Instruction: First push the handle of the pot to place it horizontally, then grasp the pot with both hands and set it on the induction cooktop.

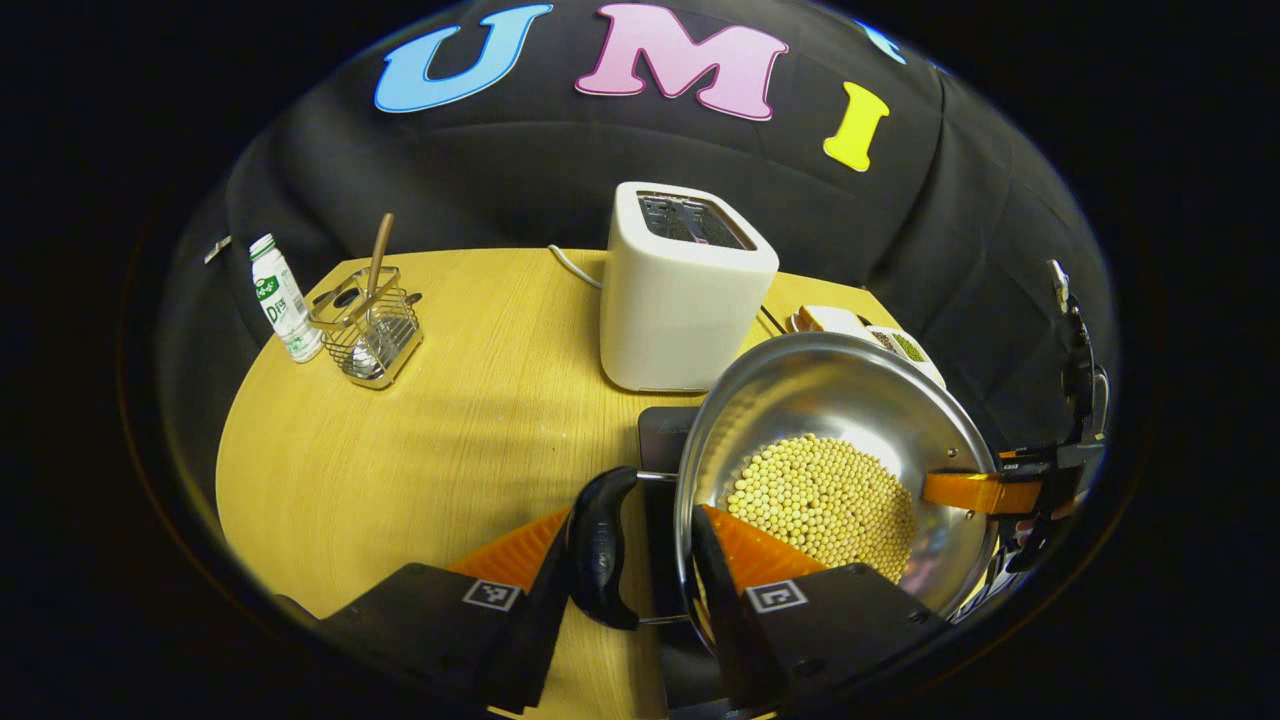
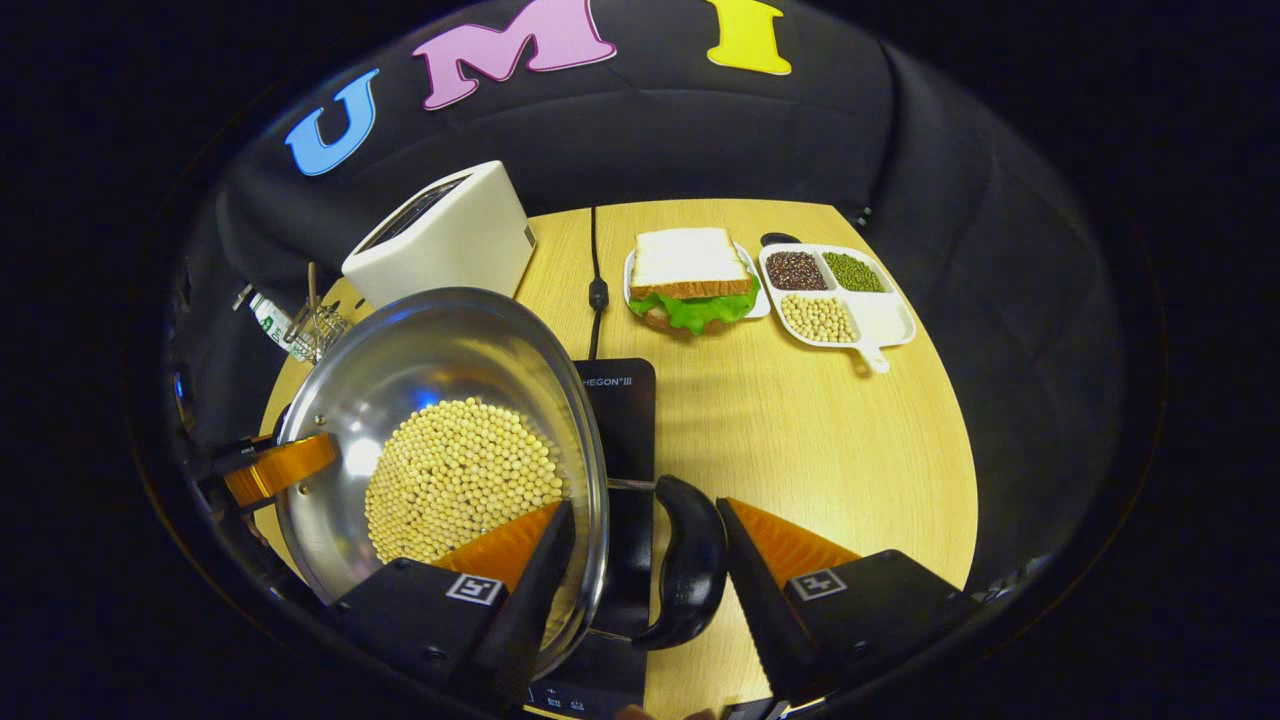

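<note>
Left hand-held gripper [image 1: 645, 560]: it is straddling the pot's left loop handle [image 1: 600, 548] and the steel rim beside it, fingers closing in on either side; whether both are truly pressing is hard to judge through the fisheye.
Right hand-held gripper [image 2: 645, 555]: it is bracketing the opposite loop handle [image 2: 688, 560] and rim the same way, one finger reaching inside the wall.
Pot [image 2: 440, 400]: it is being carried tilted, full of beans [image 2: 460, 475], low over the black induction cooktop [image 2: 620, 400].
Doing it well: levelling both sides together, keeping the pinches even, lowering slowly and centring the base on the cooktop so the beans are not spilling.
Worktop [image 2: 800, 430]: it is also carrying a toaster [image 1: 685, 290], clear of the landing spot.
</note>
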